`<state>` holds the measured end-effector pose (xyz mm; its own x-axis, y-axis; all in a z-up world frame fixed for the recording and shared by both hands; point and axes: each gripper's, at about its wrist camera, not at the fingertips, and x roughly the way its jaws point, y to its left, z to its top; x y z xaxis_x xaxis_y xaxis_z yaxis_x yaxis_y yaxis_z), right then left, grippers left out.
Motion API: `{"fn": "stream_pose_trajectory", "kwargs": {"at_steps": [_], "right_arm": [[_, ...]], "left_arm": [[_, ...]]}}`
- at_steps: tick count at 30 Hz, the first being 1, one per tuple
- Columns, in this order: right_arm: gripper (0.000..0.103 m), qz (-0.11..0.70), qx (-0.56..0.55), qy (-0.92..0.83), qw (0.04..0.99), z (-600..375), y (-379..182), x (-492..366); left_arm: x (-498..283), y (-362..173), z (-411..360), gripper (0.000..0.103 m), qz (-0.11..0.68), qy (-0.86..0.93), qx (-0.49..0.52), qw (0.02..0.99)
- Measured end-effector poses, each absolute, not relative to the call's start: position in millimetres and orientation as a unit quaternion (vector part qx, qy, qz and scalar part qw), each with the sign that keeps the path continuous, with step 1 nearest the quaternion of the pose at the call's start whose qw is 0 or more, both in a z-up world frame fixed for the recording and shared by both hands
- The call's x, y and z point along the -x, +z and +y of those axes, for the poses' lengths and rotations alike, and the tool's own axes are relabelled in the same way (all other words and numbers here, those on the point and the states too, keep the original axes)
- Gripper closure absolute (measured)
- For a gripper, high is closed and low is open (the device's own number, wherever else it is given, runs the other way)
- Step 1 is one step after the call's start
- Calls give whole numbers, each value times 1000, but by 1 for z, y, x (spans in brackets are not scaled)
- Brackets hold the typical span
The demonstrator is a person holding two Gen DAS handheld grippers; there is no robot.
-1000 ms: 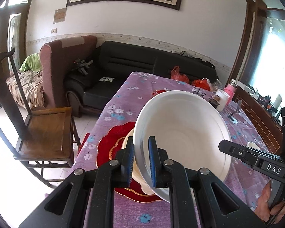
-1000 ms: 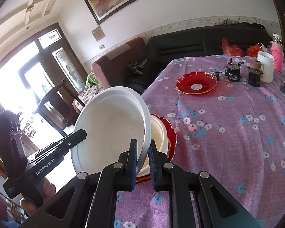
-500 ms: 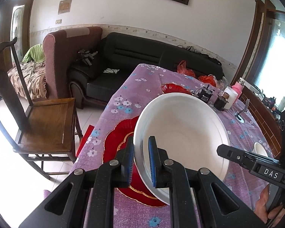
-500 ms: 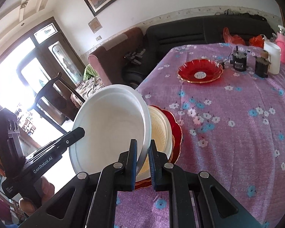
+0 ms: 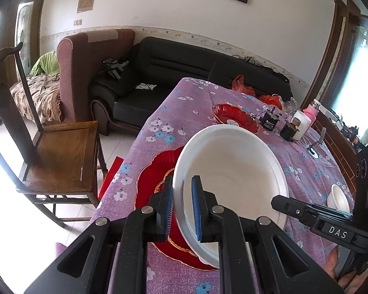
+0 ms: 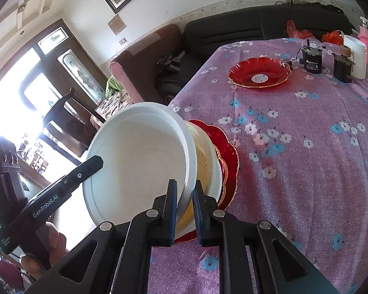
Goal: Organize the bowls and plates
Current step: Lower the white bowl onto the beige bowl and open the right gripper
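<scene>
A large white bowl [image 5: 233, 171] is held by both grippers at opposite rims. My left gripper [image 5: 182, 208] is shut on its near rim. My right gripper [image 6: 184, 210] is shut on the other rim of the white bowl [image 6: 137, 161]. The bowl hangs tilted just above a cream plate [image 6: 206, 161] that lies on a big red plate [image 6: 229, 152] near the table's left edge; the red plate also shows in the left wrist view [image 5: 154, 178]. A second red plate [image 6: 260, 72] lies farther back. A small white bowl [image 5: 338, 196] sits at the right.
The table has a purple flowered cloth [image 6: 306, 134]. Black boxes [image 6: 311, 58], a white jar [image 6: 358, 56] and a pink bottle [image 5: 311, 110] stand at the far end. A wooden chair [image 5: 59, 152] stands left of the table, with a black sofa [image 5: 184, 68] behind.
Both grippers have lowered the white bowl toward the cream plate on the big red plate. The view now tips more down on the table.
</scene>
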<state>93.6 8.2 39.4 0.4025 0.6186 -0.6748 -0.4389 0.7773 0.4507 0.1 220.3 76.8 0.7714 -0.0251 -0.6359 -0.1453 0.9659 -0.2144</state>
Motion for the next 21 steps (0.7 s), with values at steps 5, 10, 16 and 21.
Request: {"fn": "stream_pose_trajectory", "kwargs": {"at_steps": [5,10,16,21], "right_arm": [[88,444,-102,317,832,8,38,-95],[88,444,-101,319,831,9,39,-96],[87,441,-98,318,833,7,39,-96],[86,438,-80,317,838,9,42,-94]], "left_arm": [[-2,75,218,90,338,33,125,932],[-2,75,218,90,338,34,126,932],[-3,75,219,90,336,35,125,933],[-2,76,220,90,336,35,125,933]]}}
